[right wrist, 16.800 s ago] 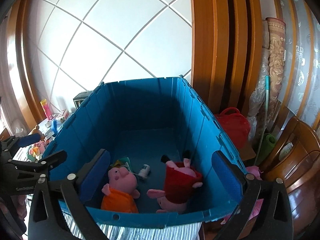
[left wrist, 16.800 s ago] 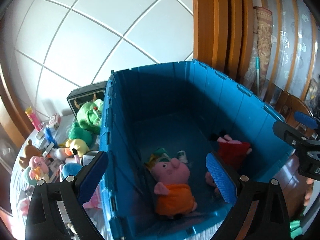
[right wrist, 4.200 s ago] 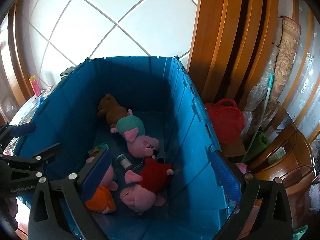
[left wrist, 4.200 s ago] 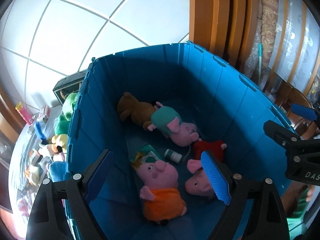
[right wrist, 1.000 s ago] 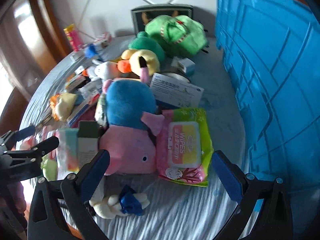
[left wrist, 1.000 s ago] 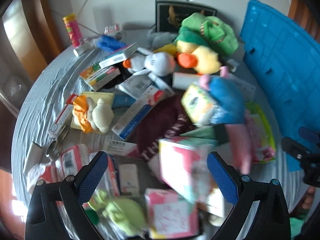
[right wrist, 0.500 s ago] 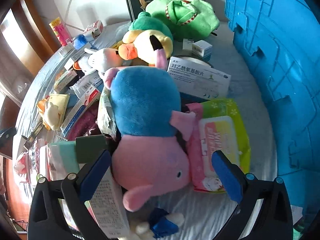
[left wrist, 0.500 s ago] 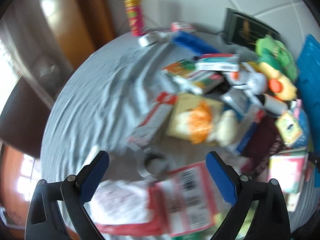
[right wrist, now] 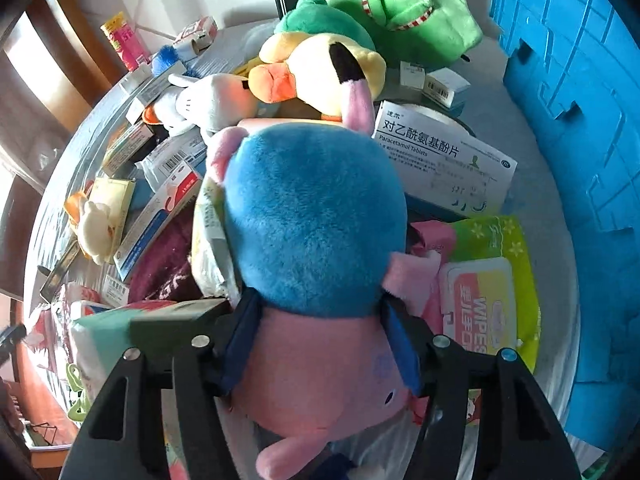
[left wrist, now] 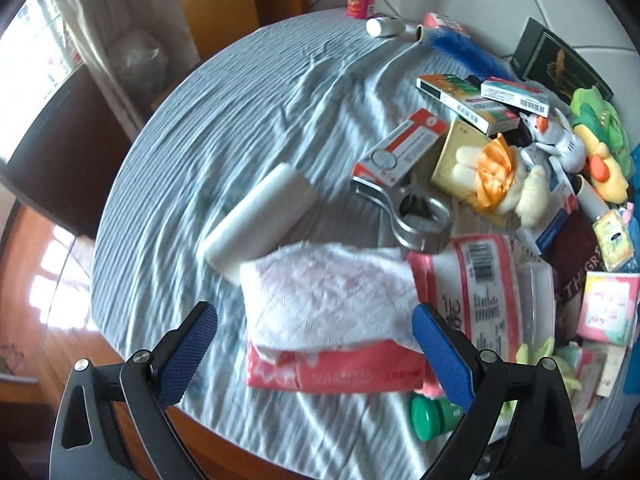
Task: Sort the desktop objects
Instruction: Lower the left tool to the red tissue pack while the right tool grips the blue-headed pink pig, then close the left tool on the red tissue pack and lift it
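Right wrist view: right claw (right wrist: 318, 340) clamped on pink-and-blue pig plush (right wrist: 316, 248), pads pressed into its sides where blue body meets pink head. Blue crate (right wrist: 580, 120) at 2 o'clock, wipes pack (right wrist: 492, 280) at 3, yellow duck plush (right wrist: 320, 68) at 12.

Left wrist view alone shows left claw (left wrist: 320, 354) wide open, empty, over tissue pack (left wrist: 332, 320) near bench (left wrist: 240, 92) edge; white roll (left wrist: 260, 220) at 11.

One second earlier right claw was open, short of pig; left claw faced cluttered middle of bench.
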Available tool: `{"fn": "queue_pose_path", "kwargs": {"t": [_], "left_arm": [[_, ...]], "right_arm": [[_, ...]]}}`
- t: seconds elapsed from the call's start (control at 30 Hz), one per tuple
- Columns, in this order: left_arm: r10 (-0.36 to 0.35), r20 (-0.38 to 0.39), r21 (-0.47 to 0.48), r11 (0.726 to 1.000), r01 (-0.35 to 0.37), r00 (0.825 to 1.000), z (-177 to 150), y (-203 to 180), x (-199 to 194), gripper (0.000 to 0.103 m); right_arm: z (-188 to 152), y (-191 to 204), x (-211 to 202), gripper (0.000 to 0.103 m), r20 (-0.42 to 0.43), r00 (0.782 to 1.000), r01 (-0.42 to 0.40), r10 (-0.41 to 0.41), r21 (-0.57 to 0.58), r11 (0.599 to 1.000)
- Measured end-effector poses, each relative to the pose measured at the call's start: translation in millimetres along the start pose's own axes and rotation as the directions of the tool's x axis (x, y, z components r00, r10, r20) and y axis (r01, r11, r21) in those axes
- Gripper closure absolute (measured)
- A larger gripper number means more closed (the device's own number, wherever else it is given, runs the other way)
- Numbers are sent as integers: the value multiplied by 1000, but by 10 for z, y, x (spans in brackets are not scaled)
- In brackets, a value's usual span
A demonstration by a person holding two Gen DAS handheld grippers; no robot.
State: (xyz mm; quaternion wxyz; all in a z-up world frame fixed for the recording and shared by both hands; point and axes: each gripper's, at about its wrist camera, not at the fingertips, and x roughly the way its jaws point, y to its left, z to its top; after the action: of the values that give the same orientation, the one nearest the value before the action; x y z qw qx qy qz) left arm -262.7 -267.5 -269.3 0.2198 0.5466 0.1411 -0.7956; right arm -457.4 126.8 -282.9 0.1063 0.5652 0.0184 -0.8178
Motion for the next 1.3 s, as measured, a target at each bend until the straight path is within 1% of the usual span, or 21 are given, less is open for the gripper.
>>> {"fn": "queue_pose_path", "kwargs": {"t": [0.07,0.17,0.33,0.43,0.5,0.53,0.57,0.6,0.63,0.73,0.77,0.8,0.83,0.9,0.97,1.1,1.2,1.23,1.3], "left_arm": [[-3,-7,-12,1000,3,1000,-76,9,-9,4],[-2,-12,-34,999,1,1000,-185,20,-46,4],[-45,-32,-51,998,44,998,-427,21,-106,4],[-12,-68,-37,999,9,998,-564,37,-6,4],[37,-76,-49,998,-41,996,-555,104,122,4],[62,-80,-55,996,-67,995,-551,138,186,5],[84,-82,-61,994,-89,993,-534,168,251,6],[94,-72,-67,993,-99,993,-448,180,321,7],[104,-60,-72,991,-108,993,-359,185,387,9],[152,8,-86,985,-150,988,-9,118,482,21],[172,23,-99,981,-169,985,114,105,498,23],[181,34,-133,975,-175,983,219,125,481,23],[180,51,-179,969,-168,982,324,162,425,23],[136,87,-211,971,-116,987,429,190,309,23],[96,118,-177,981,-75,988,513,147,205,19],[76,105,-30,997,-73,992,607,48,203,18],[58,85,65,996,-64,995,638,25,301,17],[62,78,97,993,-69,995,656,11,346,17],[49,54,151,987,-57,997,761,8,491,17]], "right_arm": [[-3,6,3,39,-1,1000,-3,3,-11,1000],[-9,2,6,39,-5,1000,-11,11,-19,1000],[4,-6,24,39,-12,1000,-26,25,-42,999],[15,-26,50,37,-19,999,-34,34,-36,999],[23,-40,67,36,-23,999,-40,39,-32,999],[26,-47,75,34,-26,999,-43,42,-29,999],[30,-54,84,32,-28,999,-46,45,-27,999],[34,-60,92,29,-30,998,-49,48,-25,998],[37,-67,101,28,-32,998,-51,51,-23,998],[48,-87,125,28,-38,998,-59,59,-18,998],[45,-75,118,28,-36,998,-53,53,-23,998],[41,-60,109,28,-35,998,-47,46,-31,998],[38,-45,100,28,-34,999,-41,39,-39,998],[41,-26,91,28,-36,999,-32,30,-52,998],[46,-21,91,28,-38,999,-34,32,-60,998],[43,-83,121,28,-40,997,-65,64,-37,997],[21,-136,134,28,-44,996,-82,82,3,997],[21,-113,121,28,-40,997,-71,71,0,998],[22,-68,95,27,-32,998,-48,48,-6,999]]}}
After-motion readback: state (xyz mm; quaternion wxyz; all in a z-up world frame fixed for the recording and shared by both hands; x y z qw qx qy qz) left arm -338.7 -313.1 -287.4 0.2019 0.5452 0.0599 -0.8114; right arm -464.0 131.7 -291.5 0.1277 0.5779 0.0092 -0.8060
